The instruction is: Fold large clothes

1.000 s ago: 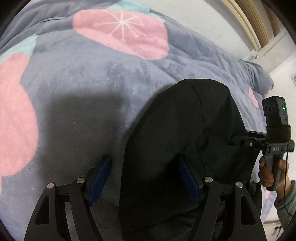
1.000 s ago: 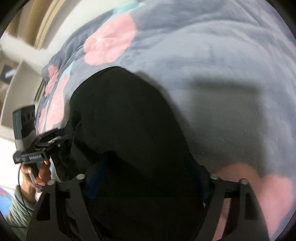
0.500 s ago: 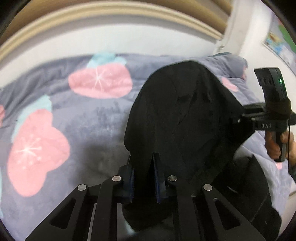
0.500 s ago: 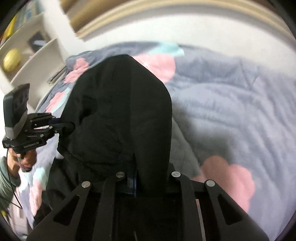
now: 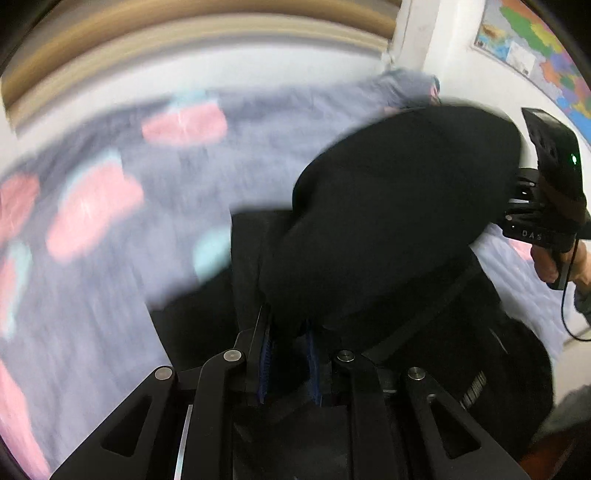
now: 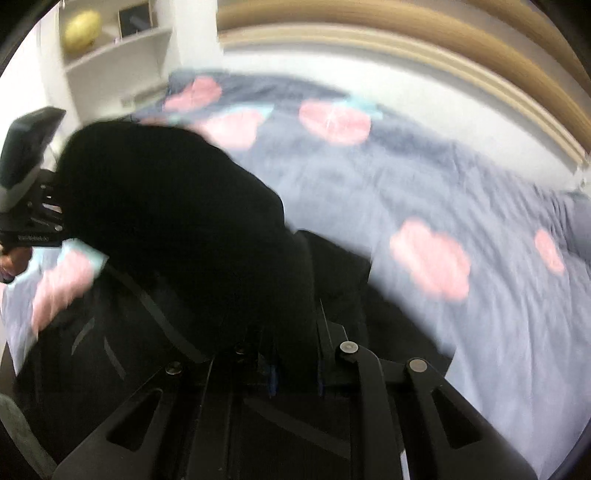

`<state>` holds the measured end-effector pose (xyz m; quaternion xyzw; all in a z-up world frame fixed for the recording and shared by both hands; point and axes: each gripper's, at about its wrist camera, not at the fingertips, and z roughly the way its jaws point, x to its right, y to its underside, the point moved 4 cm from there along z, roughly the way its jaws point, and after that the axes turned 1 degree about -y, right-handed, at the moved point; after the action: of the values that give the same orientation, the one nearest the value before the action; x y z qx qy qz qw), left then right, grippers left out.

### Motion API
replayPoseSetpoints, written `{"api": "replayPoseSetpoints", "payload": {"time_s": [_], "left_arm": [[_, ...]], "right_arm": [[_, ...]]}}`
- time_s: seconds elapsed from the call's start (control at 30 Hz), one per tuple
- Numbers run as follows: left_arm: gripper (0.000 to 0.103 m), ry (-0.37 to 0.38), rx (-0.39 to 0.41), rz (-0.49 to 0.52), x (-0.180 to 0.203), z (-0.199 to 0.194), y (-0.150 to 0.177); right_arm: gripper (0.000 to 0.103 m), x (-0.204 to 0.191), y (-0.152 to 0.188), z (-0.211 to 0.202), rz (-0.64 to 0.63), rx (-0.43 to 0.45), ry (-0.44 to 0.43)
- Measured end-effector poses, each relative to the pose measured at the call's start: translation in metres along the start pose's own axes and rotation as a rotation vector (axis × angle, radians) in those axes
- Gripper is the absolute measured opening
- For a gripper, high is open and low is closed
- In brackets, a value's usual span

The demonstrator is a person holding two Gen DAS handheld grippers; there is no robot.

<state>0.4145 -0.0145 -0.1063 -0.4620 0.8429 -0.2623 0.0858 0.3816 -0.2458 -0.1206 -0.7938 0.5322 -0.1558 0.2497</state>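
A black garment point(image 5: 399, 221) is held up above a grey-blue blanket point(image 5: 110, 295) printed with pink and teal shapes, its upper part bulging in a rounded fold while the rest hangs down and spreads dark over the bed below. A fold of the fabric is pinched between the blue pads point(image 5: 265, 354) of the left gripper point(image 5: 288, 354), whose jaws are drawn nearly together on the cloth. The same garment point(image 6: 177, 229) is clamped in the right gripper point(image 6: 295, 373), whose jaws are likewise almost closed with fabric pressed between them. In the left wrist view the right gripper is seen at the right edge, carried in a hand point(image 5: 554, 262), with a cable hanging from it. Both views are blurred. A wooden headboard point(image 6: 424, 48) and a white wall are seen behind the bed, a colourful map point(image 5: 532, 48) on the wall to one side, and white shelves point(image 6: 110, 62) bearing a yellow ball point(image 6: 82, 29) on the other.
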Motion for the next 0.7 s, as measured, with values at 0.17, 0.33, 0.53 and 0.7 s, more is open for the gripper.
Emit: {"api": "replayPoseSetpoints", "payload": {"time_s": [0.17,0.33,0.53,0.7], "left_arm": [[0.018,0.017,-0.138,-0.112,0.004,0.013,0.070],[0.019,0.000,-0.078,-0.192,-0.005,-0.017,0.068],[0.035,0.030,0.118,-0.205,-0.002,-0.062,0.003],[0.040,0.033,0.170,-0.187,0.016,-0.048,-0.050]], "right_arm": [[0.033,-0.010,0.067,0.020,0.041,-0.208,-0.014],[0.038,0.006,0.077,-0.009,0.147,-0.227,-0.048],[0.057,0.023,0.010,-0.061,0.217,-0.051,-0.036],[0.063,0.016,-0.047,-0.046,0.315,0.001,-0.073]]}}
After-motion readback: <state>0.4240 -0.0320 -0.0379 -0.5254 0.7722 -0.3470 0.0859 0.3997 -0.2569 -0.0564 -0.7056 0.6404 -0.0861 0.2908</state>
